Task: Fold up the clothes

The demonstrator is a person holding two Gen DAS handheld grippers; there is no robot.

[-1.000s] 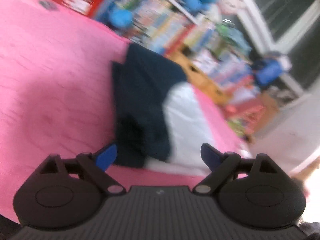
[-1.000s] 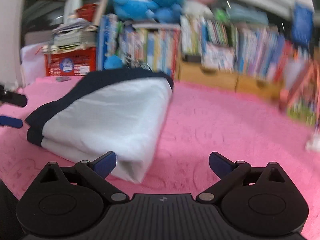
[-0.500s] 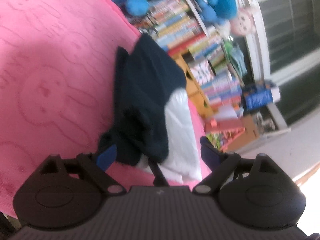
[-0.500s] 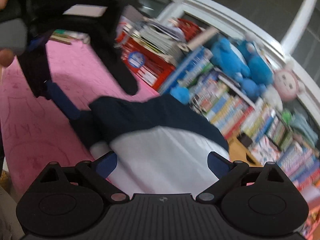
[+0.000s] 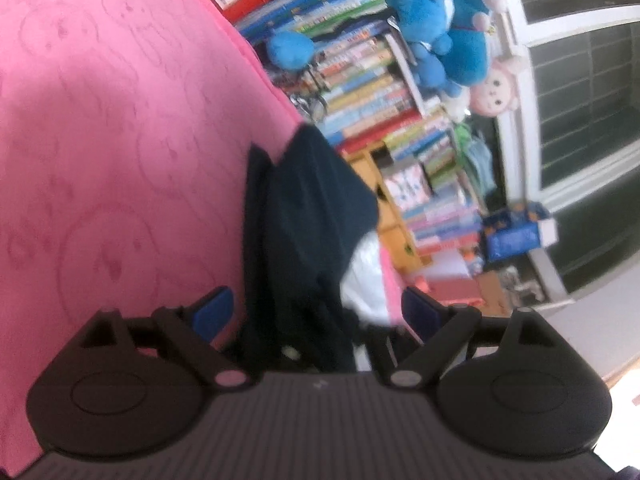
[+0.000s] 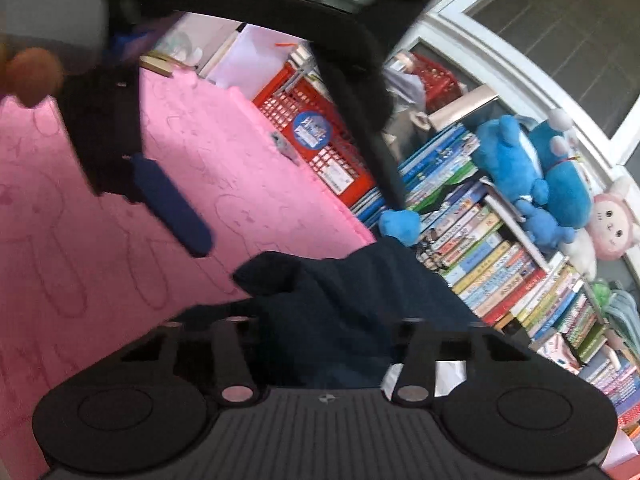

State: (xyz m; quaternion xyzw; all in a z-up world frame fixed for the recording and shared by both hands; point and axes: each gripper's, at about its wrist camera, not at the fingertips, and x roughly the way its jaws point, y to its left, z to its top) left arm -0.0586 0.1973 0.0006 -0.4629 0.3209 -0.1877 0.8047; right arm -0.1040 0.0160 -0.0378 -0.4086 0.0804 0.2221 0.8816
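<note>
1. Left gripper (image 5: 316,312): fingers (image 5: 212,312) spread wide, blue pads on either side of the near end of the garment; the cloth lies between them but the pads do not press it.
2. Right gripper (image 6: 324,344): fingers closing, drawn in close on a bunch of dark cloth at the garment's near edge; the tips are hidden under the fabric, so whether the pads already press it cannot be told.
3. Garment (image 5: 308,216): folded, dark navy on top with a white layer (image 5: 366,276) showing at one side; lies on the pink mat (image 5: 100,140), near its far edge.
4. Behind the mat: rows of books (image 5: 368,80), blue plush toys (image 5: 440,20), a red crate (image 6: 320,140).
5. A fingertip (image 6: 34,74) shows at the upper left corner of the right view.
</note>
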